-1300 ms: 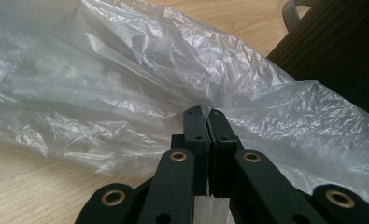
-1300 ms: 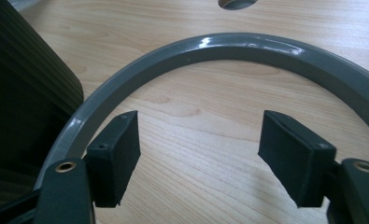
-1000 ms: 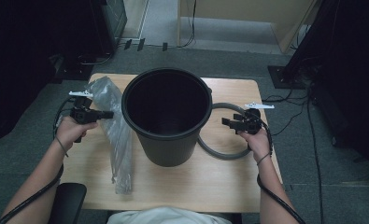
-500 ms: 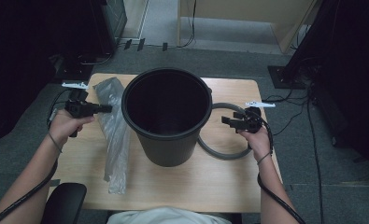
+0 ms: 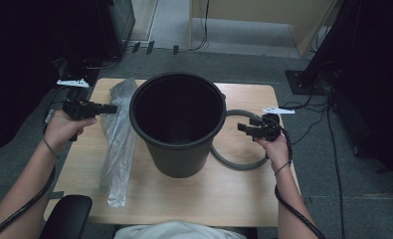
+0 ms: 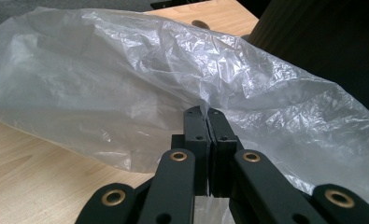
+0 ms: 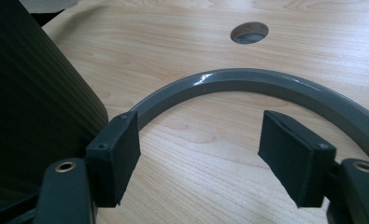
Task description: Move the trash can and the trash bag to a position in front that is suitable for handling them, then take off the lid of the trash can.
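Clear plastic bag (image 6: 126, 84) pinched in the left gripper (image 6: 209, 120), beside a big black bucket (image 5: 176, 119).

The bag is thin and crinkly. It hangs from the tightly closed jaws down to the wooden table (image 5: 194, 199), left of the bucket. The right gripper (image 7: 198, 140) has been closing a little, but its jaws stand apart with nothing between them. Just past them a grey ring (image 7: 247, 79) lies flat by the bucket.

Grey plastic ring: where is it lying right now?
In the high view the grey plastic ring lies flat on the wooden table, right of the black plastic bucket, which hides its left part; the open right gripper hovers over it.
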Motion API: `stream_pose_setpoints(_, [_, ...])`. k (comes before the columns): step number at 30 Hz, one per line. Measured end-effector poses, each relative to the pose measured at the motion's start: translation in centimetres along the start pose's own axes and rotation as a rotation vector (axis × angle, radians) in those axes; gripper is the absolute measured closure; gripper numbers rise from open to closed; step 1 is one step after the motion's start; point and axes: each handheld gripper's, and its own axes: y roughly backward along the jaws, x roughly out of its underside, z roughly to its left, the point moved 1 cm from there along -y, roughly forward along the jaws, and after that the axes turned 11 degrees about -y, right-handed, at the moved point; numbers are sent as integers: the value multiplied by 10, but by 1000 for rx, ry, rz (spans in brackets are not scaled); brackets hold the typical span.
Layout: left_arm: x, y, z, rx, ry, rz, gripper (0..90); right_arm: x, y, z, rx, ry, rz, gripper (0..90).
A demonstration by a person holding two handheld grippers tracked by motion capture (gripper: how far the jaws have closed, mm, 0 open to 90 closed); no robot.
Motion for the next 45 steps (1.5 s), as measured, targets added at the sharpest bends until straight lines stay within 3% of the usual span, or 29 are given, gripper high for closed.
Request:
stream_pose_setpoints(5, [-6, 4, -4, 6, 6, 6, 891, -2, 2, 0, 8, -11, -15, 321])
stream_pose_setpoints(12, [-16, 11, -9, 12, -5, 3, 891, -6, 5, 4, -10, -14, -23, 416])
stream_pose_setpoints(33, [-54, 27, -20, 27, -29, 15, 891, -7, 3, 14, -12, 28, 17, 419])
stream_pose_setpoints(37, [-62, 29, -24, 32, -40, 15, 891, -9, 4, 13, -8, 15, 13, 402])
stream_pose_setpoints(45, [-78, 38, -34, 36, -72, -16, 891, -15, 8, 19, -21, 17, 8, 419])
